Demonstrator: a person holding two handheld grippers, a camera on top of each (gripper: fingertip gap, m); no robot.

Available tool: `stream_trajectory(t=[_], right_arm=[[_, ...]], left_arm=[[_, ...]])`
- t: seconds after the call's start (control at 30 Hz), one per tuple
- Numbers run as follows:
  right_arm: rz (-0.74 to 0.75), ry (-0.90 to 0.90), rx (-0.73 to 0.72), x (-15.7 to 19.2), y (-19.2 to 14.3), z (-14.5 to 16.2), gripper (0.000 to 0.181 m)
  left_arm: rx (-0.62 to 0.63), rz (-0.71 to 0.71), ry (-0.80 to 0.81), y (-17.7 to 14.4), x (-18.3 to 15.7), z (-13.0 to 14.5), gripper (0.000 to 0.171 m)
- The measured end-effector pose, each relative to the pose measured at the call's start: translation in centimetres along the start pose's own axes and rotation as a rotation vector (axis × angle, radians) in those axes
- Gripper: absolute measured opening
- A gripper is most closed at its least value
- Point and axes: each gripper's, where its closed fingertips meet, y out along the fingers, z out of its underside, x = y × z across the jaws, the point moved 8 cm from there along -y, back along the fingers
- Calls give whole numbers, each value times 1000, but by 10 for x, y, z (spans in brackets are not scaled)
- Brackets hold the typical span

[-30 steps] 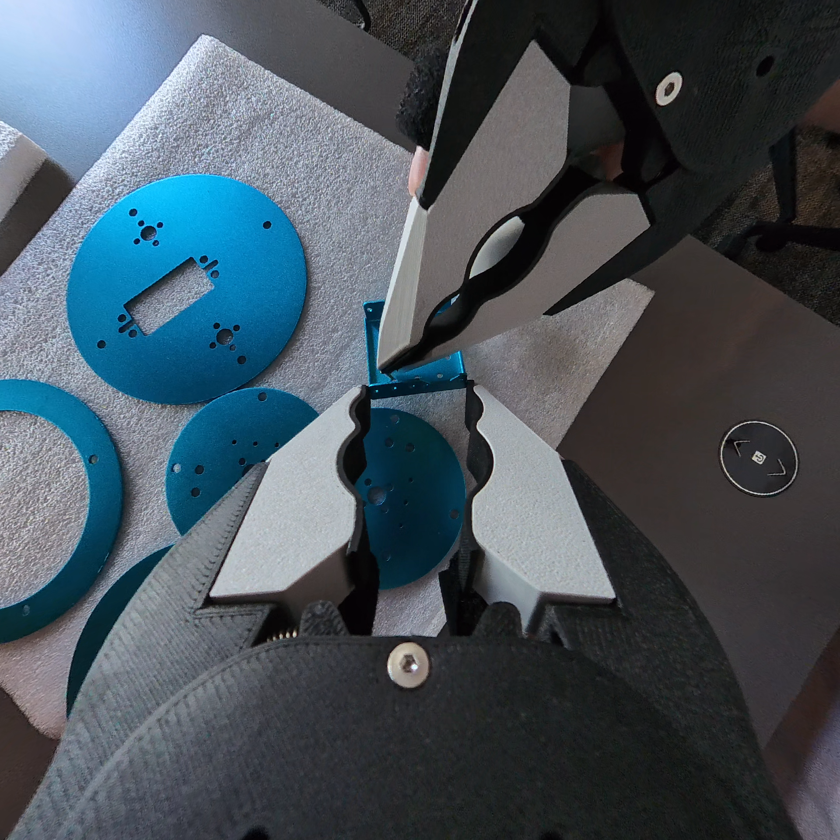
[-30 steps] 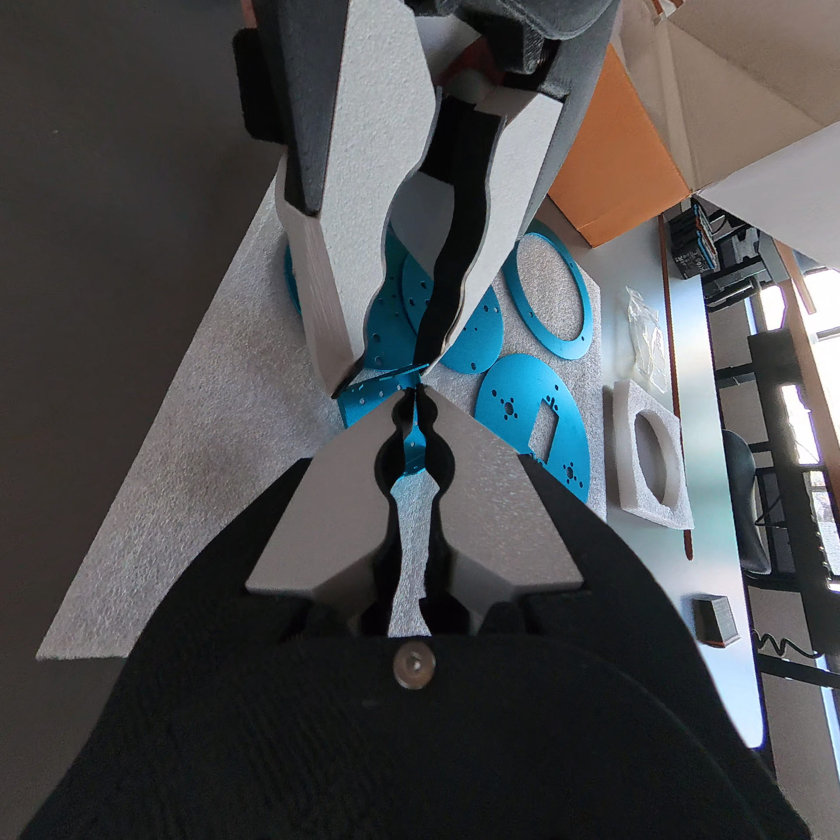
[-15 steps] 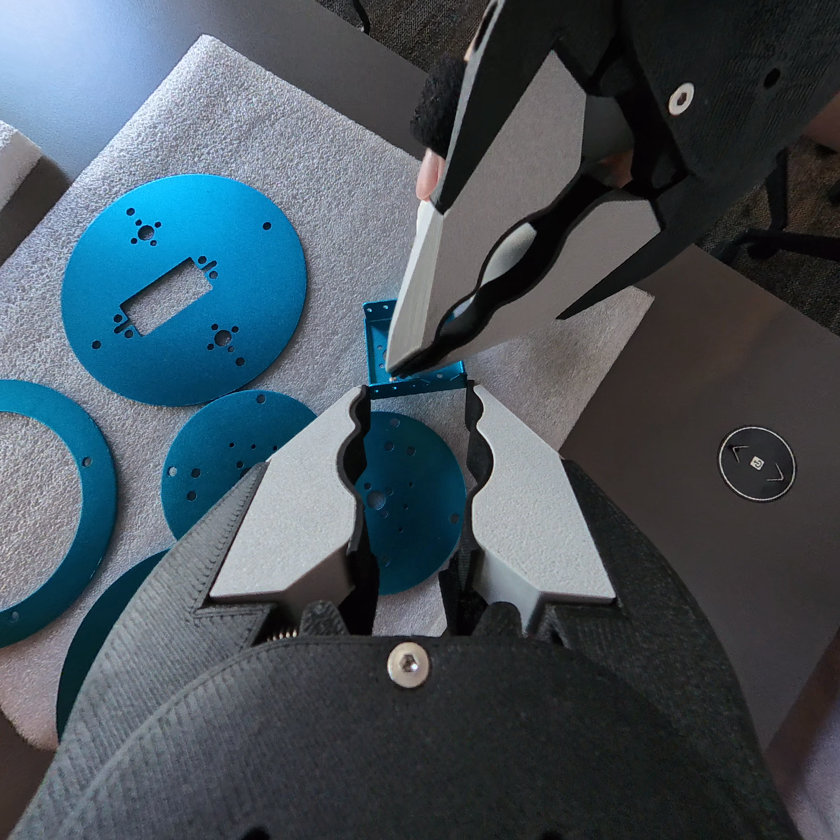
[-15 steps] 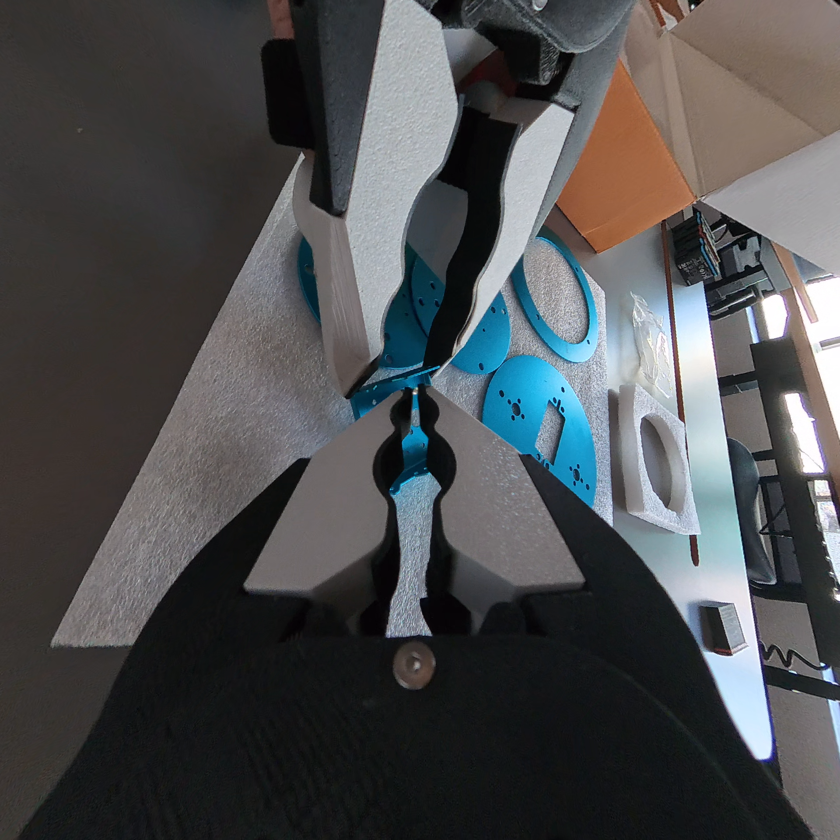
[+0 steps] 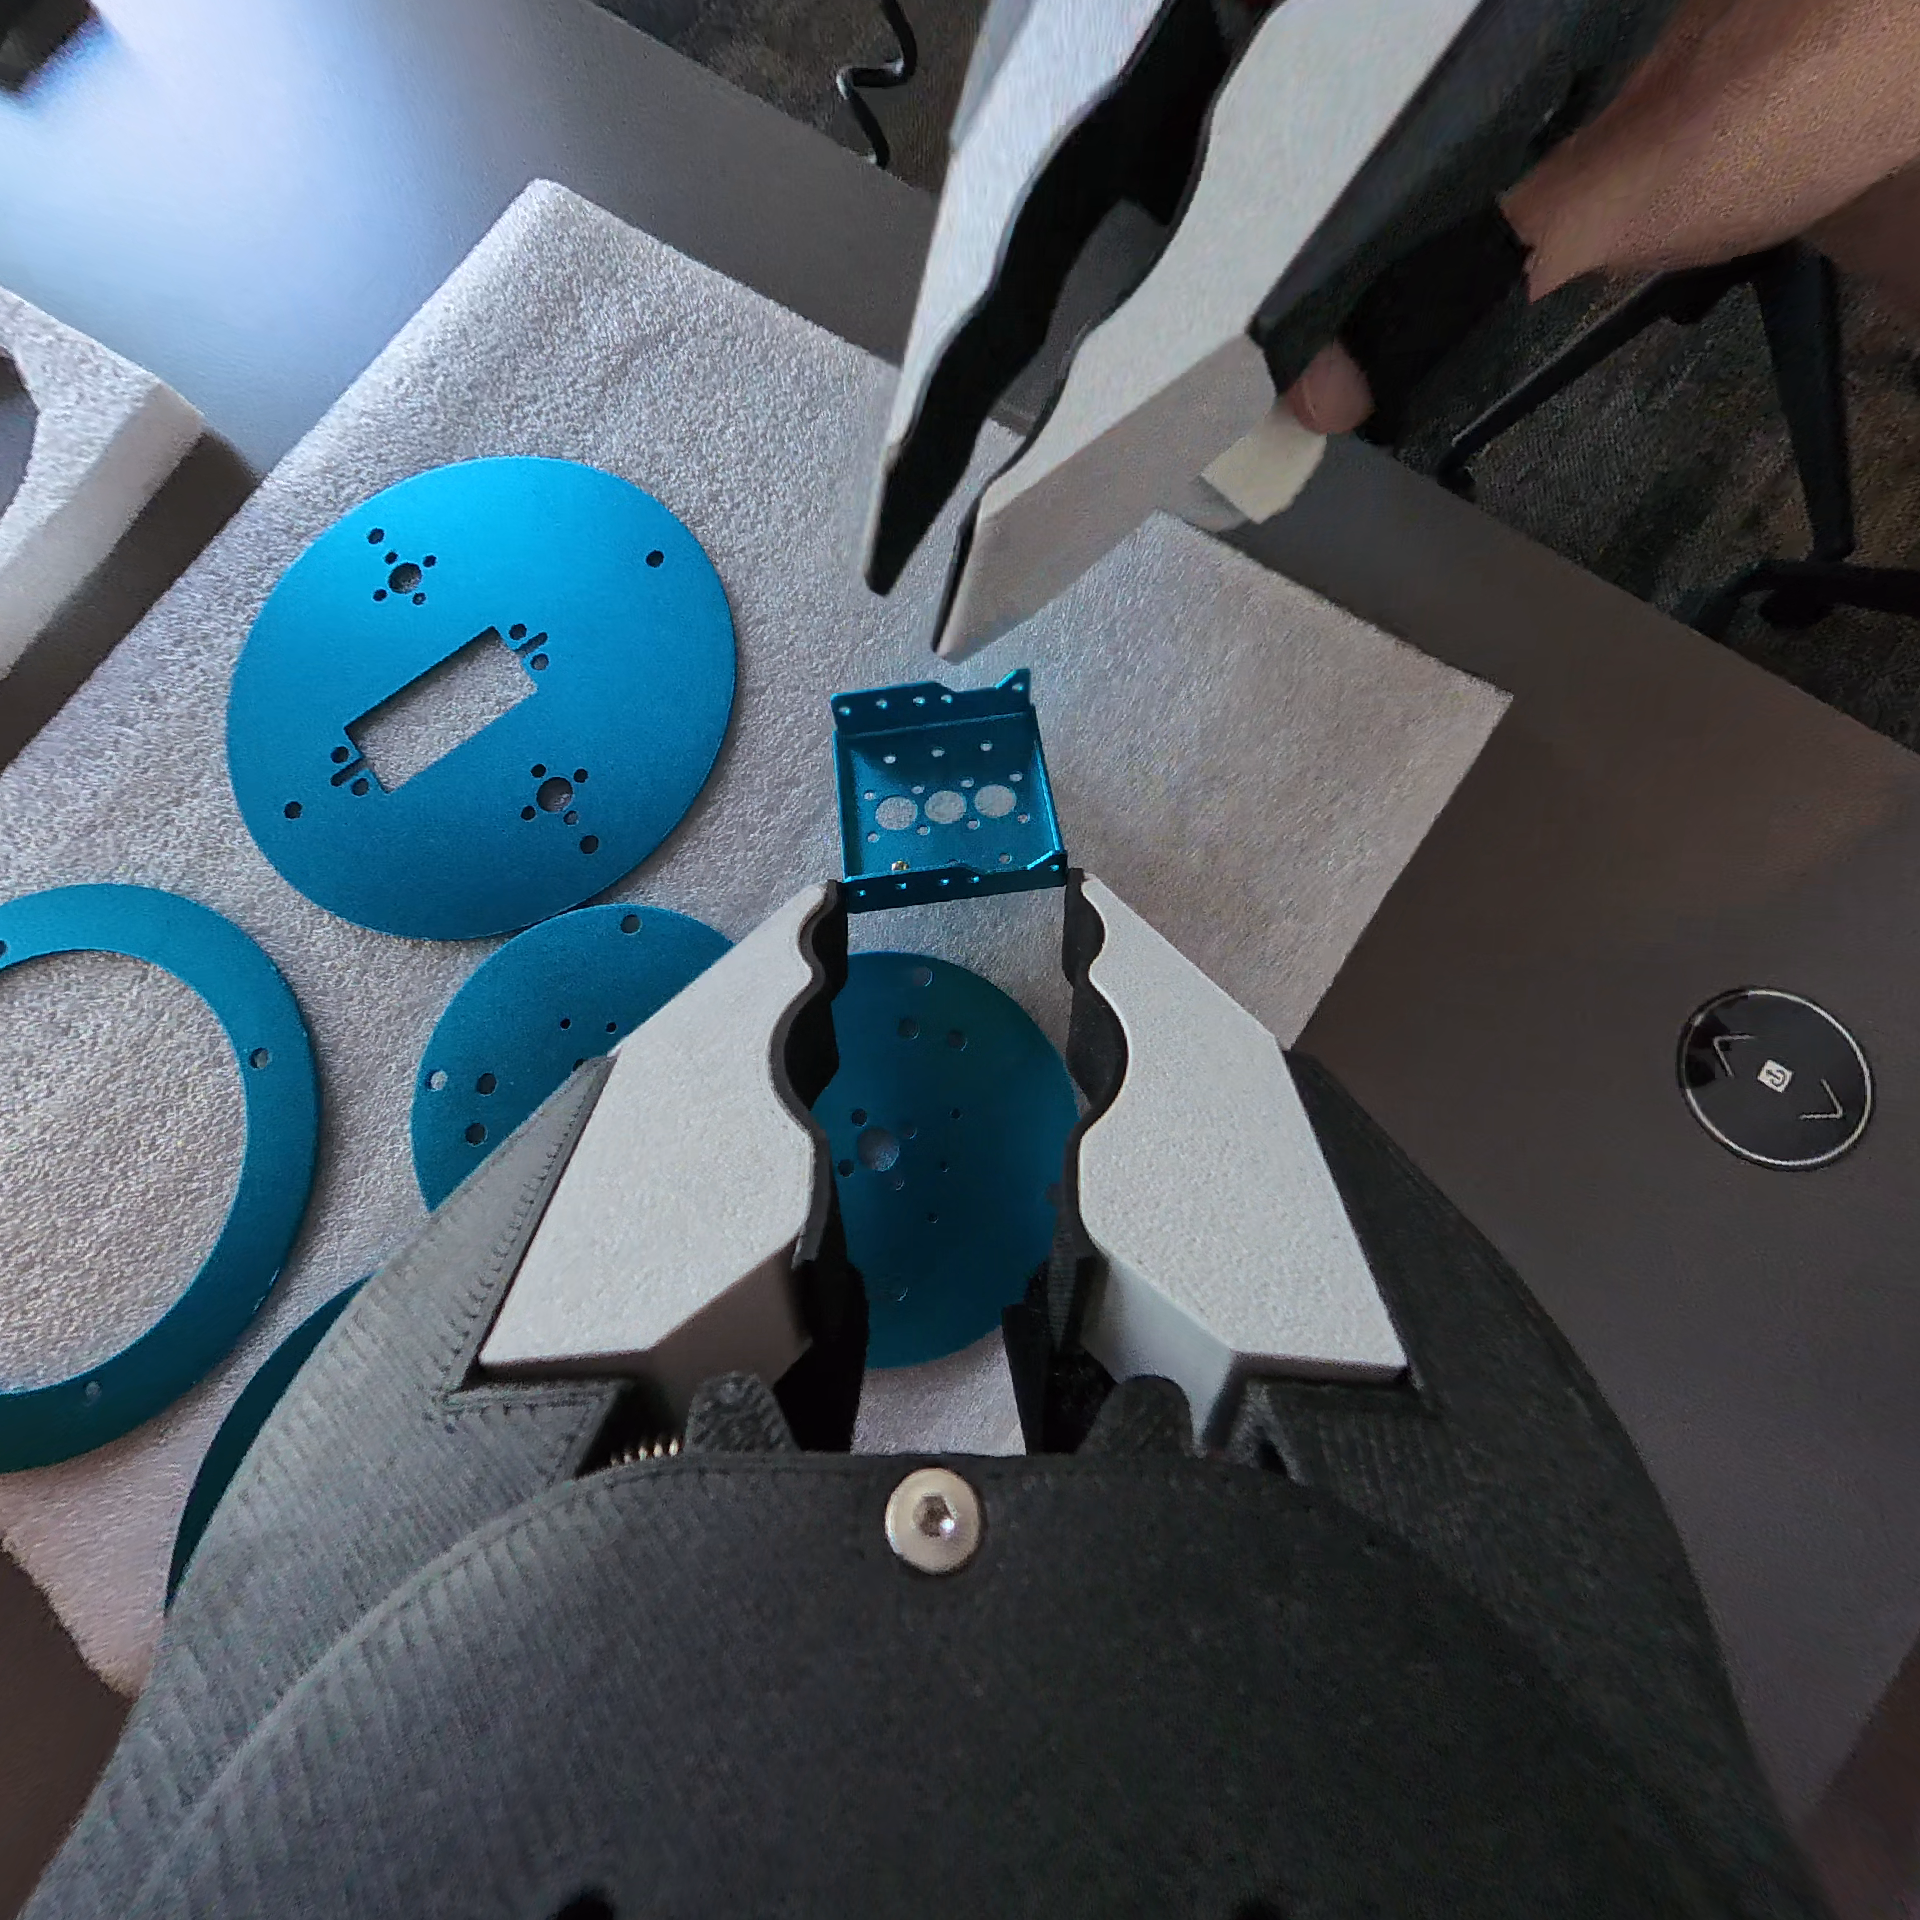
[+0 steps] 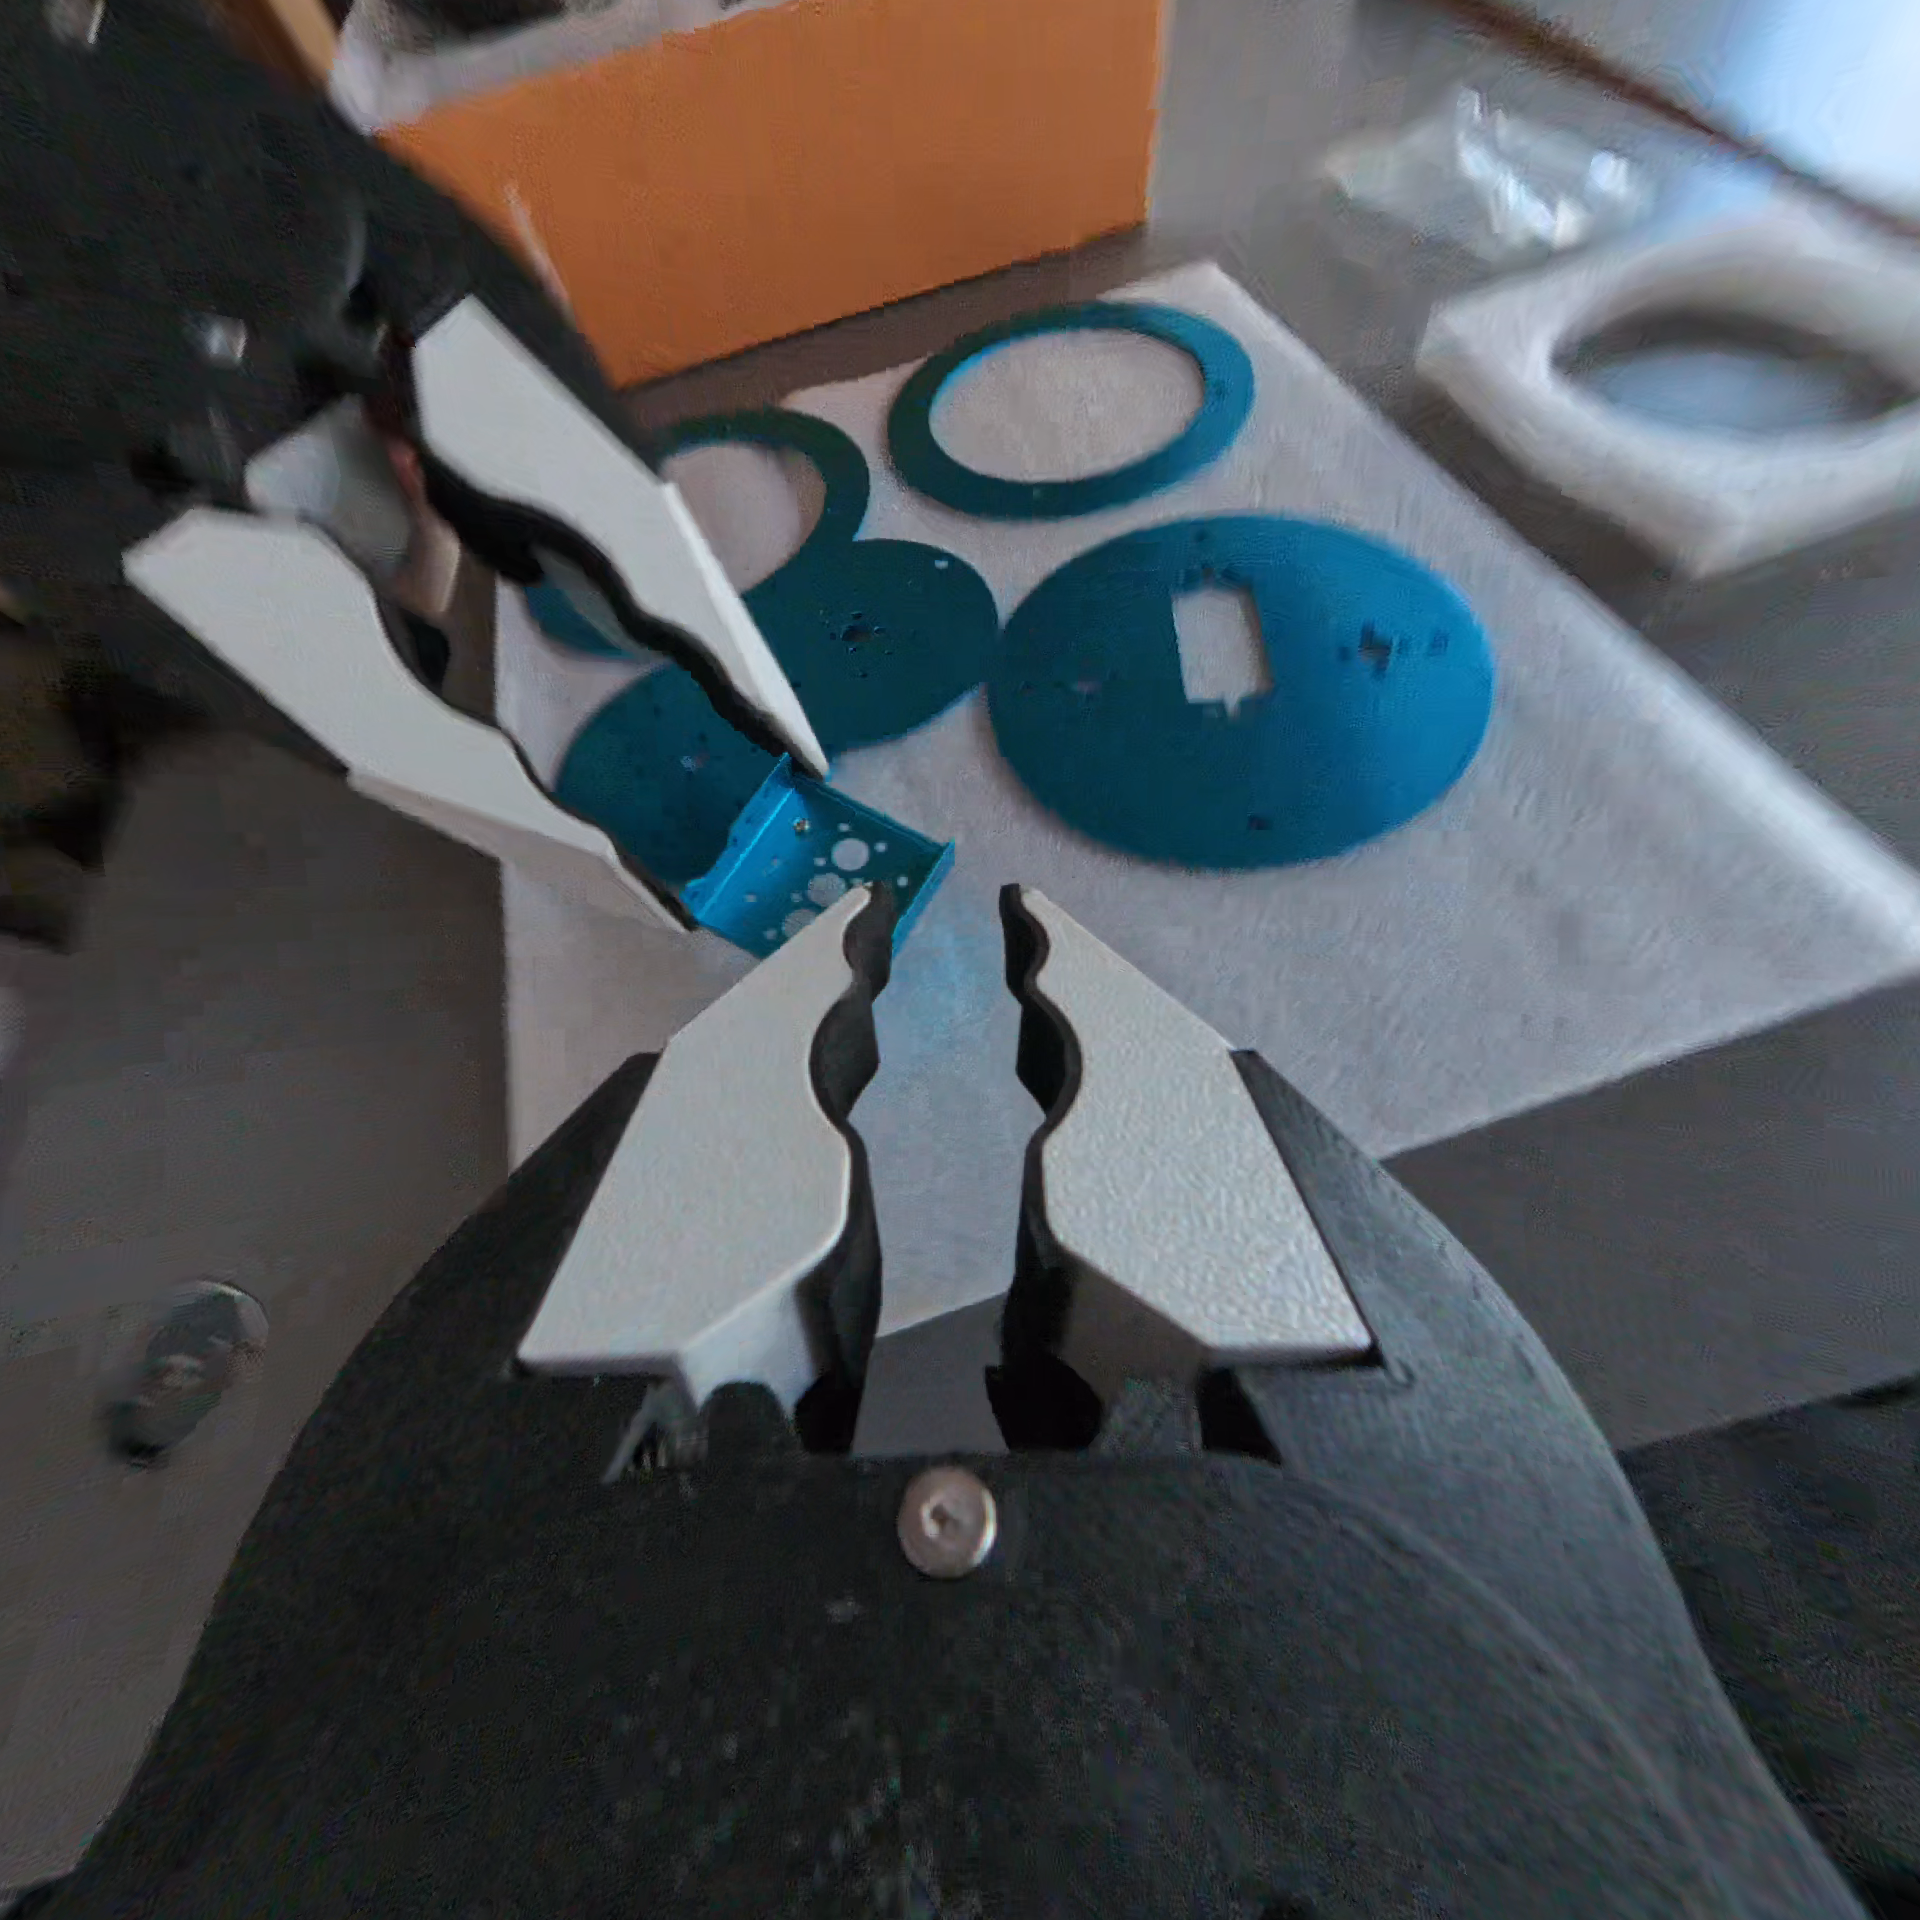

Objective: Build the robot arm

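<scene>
A small blue perforated U-shaped bracket (image 5: 935, 774) sits over a white foam sheet (image 5: 623, 364). My left gripper (image 5: 953, 888) is shut on the bracket's near flange, one fingertip at each end. In the right wrist view the left gripper (image 6: 748, 842) comes in from the left, holding the bracket (image 6: 790, 883). My right gripper (image 6: 940, 899) is open and empty, just beside the bracket's far wall. In the left wrist view the right gripper (image 5: 914, 613) hovers above the bracket, apart from it, held by a hand (image 5: 1714, 156).
Blue plates lie on the foam: a large disc with a rectangular cutout (image 5: 582, 727), a ring (image 5: 281, 1122) and small drilled discs (image 5: 935, 1143). An orange box (image 6: 831, 135), a white foam frame (image 6: 1558, 457) and a plastic bag (image 6: 1507, 177) lie beyond. A round black control (image 5: 1771, 1075) is set in the dark table. Left tips to right tips: about 5 cm.
My right gripper has let go of the bracket's far wall, opened, and pulled back and up. My left gripper still holds the bracket in the same place.
</scene>
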Motion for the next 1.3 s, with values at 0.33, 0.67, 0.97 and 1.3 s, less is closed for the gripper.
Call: stream_trajectory(t=[0.33,0.67,0.97,1.3], right_arm=[[-148,581,-121,5,0,2,35],[-460,1022,-351,14,3,-3,10],[-495,1154,-373,19,7,-2,12],[-402,1193,-432,19,15,-2,1]], left_arm=[[-148,-100,22,-17,-2,-12,41],[-233,-193,5,-32,-3,-24,41],[-239,-189,-47,-31,-1,-20,41],[-230,-249,-107,-30,4,-20,41]])
